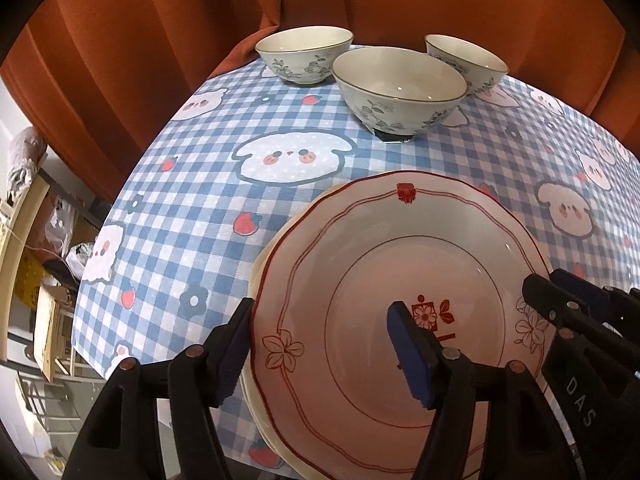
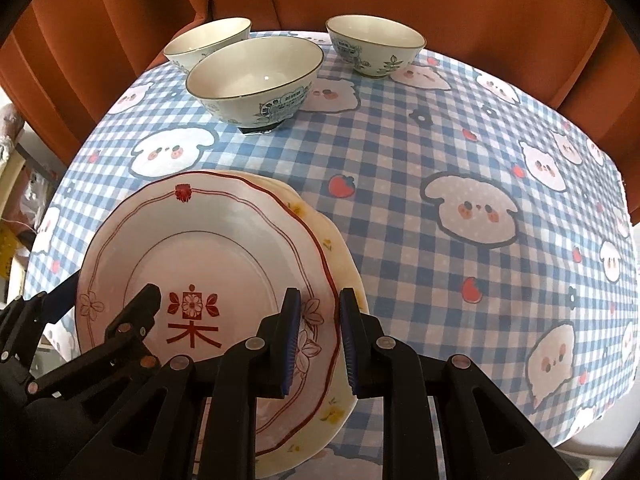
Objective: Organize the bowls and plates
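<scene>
Bowls point(image 1: 400, 88) clustered behind plates point(image 1: 400, 280) | left claw point(image 1: 324, 354) released | right claw point(image 2: 318, 344) clenched on plates

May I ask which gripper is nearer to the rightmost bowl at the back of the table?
Right. The right gripper clamps the red-trimmed plate at its right rim, on the rightmost bowl's side; the left gripper straddles the left rim, farther away.

The round pinkish-white ceramic plate point(image 2: 224, 240) bears red rim lines, flower outlines and a red centre emblem; the cream plate beneath point(image 2: 344, 280) shows small yellow flowers; three pale bowls point(image 1: 400, 80) carry grey-blue leaf prints; the blue-and-white checked tablecloth point(image 2: 420, 160) has white puppies and red strawberries.
</scene>
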Available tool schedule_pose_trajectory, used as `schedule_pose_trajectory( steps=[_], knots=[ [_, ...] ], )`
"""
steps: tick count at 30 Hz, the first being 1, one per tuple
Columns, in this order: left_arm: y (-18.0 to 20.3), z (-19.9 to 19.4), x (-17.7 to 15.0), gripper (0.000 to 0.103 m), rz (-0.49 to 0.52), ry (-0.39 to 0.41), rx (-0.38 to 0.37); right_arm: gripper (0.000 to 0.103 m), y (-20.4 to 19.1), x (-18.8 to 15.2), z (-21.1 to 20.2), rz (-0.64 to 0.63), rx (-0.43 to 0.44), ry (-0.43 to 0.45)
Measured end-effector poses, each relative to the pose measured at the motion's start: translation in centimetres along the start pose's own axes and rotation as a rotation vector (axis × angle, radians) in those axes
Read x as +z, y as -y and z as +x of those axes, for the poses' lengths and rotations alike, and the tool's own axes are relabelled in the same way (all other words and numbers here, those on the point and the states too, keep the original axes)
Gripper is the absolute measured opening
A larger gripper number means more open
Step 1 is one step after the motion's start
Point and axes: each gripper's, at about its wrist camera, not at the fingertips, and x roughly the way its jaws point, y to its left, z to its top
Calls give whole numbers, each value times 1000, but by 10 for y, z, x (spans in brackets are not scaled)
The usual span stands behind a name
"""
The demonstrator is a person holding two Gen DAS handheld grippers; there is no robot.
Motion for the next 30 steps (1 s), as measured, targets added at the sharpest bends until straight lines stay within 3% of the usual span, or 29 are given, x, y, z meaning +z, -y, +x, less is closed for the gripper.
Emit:
schedule_pose_trajectory(
  steps=[8, 9, 11, 12, 21, 30],
  knots=[
    [-4, 2, 4, 82, -2, -31, -35, 28, 1, 3, -3, 38, 22, 0],
    [-5, 3, 5, 83, -2, -38, -40, 32, 0, 5, -5, 42, 34, 3],
    [-6, 1, 9, 83, 3, -37, -44, 62, 1, 9, -10, 59, 68, 15],
    [-7, 0, 12, 83, 5, -32, -45, 65, 0, 12, -13, 62, 72, 28],
    [-12, -17, 62, 82, -7, 54, -58, 65, -1, 57, -30, 34, 78, 92],
    [-12, 4, 120, 82, -41, 72, -31, 65, 3, 119, -18, 9, 69, 162]
  ],
)
